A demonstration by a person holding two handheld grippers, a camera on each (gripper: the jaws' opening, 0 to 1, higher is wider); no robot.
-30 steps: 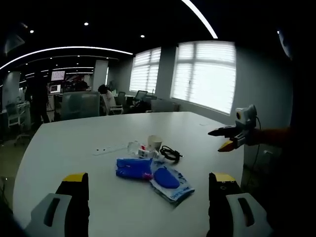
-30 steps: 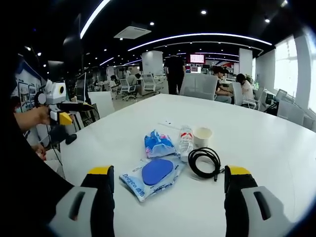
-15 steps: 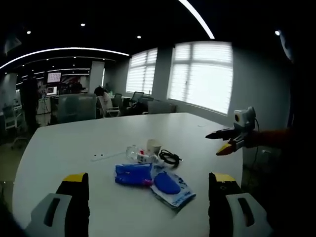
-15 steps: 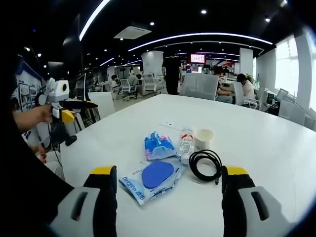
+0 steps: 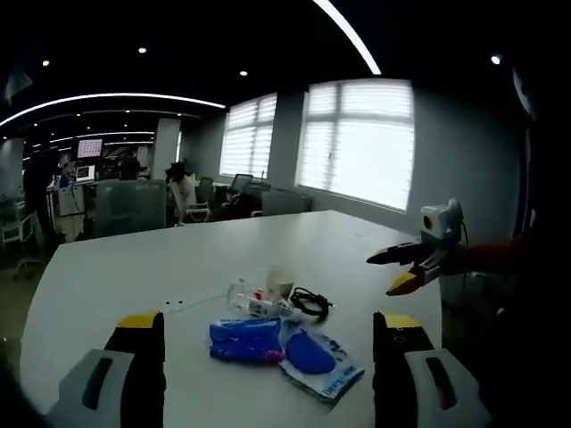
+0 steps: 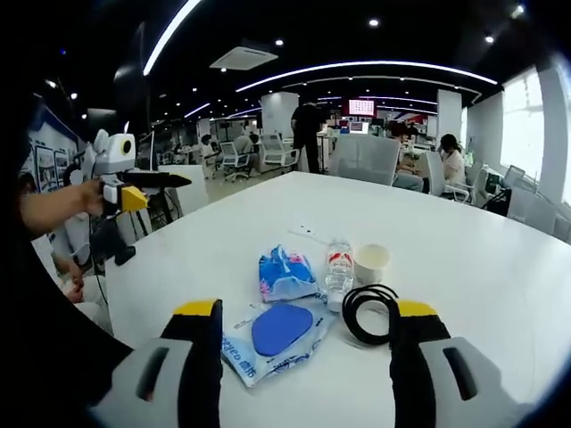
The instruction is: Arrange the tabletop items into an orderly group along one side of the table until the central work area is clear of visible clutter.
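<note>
Both the left hand-held gripper (image 5: 268,334) and the right hand-held gripper (image 6: 308,325) hang released above the white table (image 6: 464,267). The clutter lies bunched mid-table: nearest a clear packet (image 6: 277,332) with unreadable blue print, then a blue pouch (image 6: 285,272), a coiled black cable (image 6: 370,312), a red-labelled bottle (image 6: 338,264) and a paper cup (image 6: 371,263). A sound approach would be one item per grip, the flat packet pinched by its edge, each set along one side.

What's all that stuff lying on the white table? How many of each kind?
Blue packets: 2, a crumpled blue bag and a clear pouch with a blue pad
Plastic bottle, lying down: 1
Paper cup: 1
Coiled black cable: 1
Total: 5
</note>
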